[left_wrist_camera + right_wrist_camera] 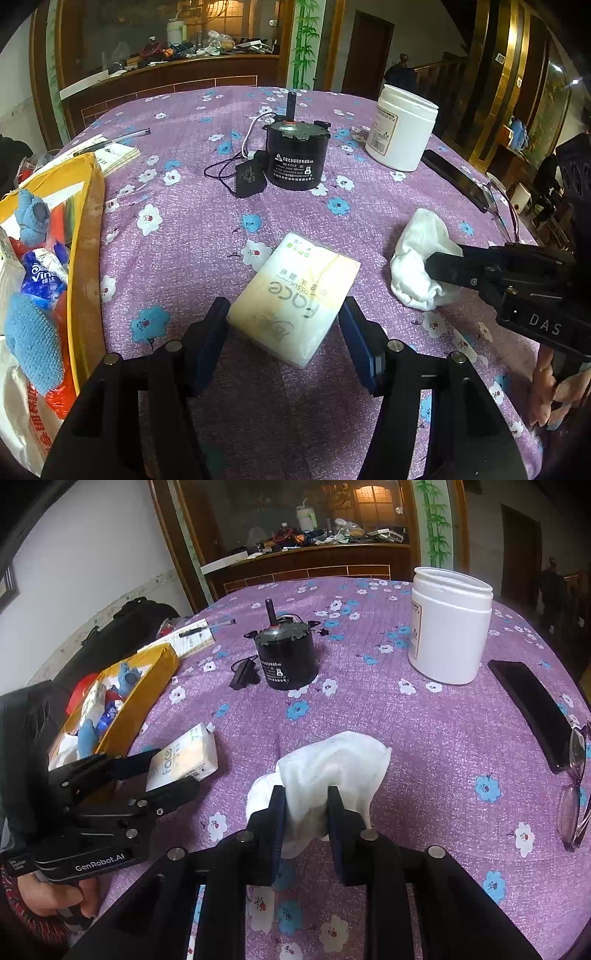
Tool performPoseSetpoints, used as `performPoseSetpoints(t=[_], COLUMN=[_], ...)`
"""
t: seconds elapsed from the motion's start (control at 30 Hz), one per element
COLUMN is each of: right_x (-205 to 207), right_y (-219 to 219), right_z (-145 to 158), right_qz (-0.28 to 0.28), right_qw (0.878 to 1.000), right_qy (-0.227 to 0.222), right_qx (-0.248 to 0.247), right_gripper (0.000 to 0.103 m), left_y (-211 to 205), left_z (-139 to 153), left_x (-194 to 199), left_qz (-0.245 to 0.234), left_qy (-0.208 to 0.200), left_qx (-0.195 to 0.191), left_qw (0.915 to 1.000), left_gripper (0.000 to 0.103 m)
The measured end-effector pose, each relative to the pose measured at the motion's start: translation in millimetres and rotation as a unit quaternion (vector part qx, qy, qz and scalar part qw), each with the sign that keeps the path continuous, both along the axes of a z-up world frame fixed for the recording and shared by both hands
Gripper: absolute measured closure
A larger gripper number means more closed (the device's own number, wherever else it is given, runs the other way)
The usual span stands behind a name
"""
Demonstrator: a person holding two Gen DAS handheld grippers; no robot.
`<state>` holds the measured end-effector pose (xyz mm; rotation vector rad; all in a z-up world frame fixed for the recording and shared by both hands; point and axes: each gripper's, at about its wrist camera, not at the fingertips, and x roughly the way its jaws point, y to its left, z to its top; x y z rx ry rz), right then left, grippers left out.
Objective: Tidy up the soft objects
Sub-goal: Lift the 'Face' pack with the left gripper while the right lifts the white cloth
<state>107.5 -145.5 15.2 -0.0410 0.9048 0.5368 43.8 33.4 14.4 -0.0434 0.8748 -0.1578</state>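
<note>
Both grippers gripping: tissue pack (295,295), white cloth (332,771).

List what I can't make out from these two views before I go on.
- Box: its lower contents are buried under blue cloths and packets; the left view's edge cuts it.
- Tissue pack: the left gripper hides its near corners, so pad contact is unclear.
- White cloth: the right gripper covers its near part.
- Jar: label print too small.
</note>
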Motion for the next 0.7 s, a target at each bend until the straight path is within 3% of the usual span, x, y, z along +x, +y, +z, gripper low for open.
performPoseSetpoints(t=[0.07, 0.2, 0.23, 0.27, 0.47, 0.57, 0.6, 0.63, 0.7], right_x=[-1.0, -8.7, -10.1, -9.9, 2.1, 7.8, 6.2, 5.1, 3.3], right_y=[-0.4, -4.8, -4.6, -4.5, 3.1, 2.9, 3.3, 3.8, 5.3], right_z=[3.3, 15.6, 17.2, 16.6, -3.5, -14.8, -14.5, -13.6, -13.0], right_qz=[0.002, -0.012, -0.015, -0.016, -0.008, -0.005, -0.006, -0.003, -0.001], right_qw=[1.0, 0.999, 0.998, 0.998, 0.999, 1.0, 1.0, 1.0, 1.0], right_qy=[-0.004, -0.052, -0.063, -0.064, -0.024, 0.011, 0.005, 0.004, 0.001], right_qx=[0.001, -0.005, -0.01, -0.012, -0.027, -0.021, -0.021, -0.019, -0.017], right_gripper=[0.073, 0.031, 0.024, 0.022, 0.024, 0.044, 0.048, 0.06, 0.067], left_y=[-1.3, -1.4, -1.1, -1.1, -4.2, -7.6, -7.8, -7.3, -7.4], left_z=[-0.7, -1.5, -1.7, -1.7, -0.9, -1.3, -1.3, -1.5, -1.9], left_x=[0.3, 0.1, 0.2, 0.4, -0.6, -0.7, -0.8, -0.6, 0.1], left_qz=[-0.002, -0.002, -0.002, -0.002, -0.008, -0.012, -0.011, -0.011, -0.01], left_qy=[0.002, 0.004, 0.005, 0.005, 0.001, 0.001, 0.001, 0.001, 0.003], left_qx=[0.003, 0.005, 0.004, 0.004, 0.014, 0.023, 0.025, 0.025, 0.024], left_qw=[1.0, 1.0, 1.0, 1.0, 0.9999, 0.9997, 0.9996, 0.9996, 0.9997], left_gripper=[0.044, 0.044, 0.044, 0.044, 0.044, 0.044, 0.044, 0.044, 0.044])
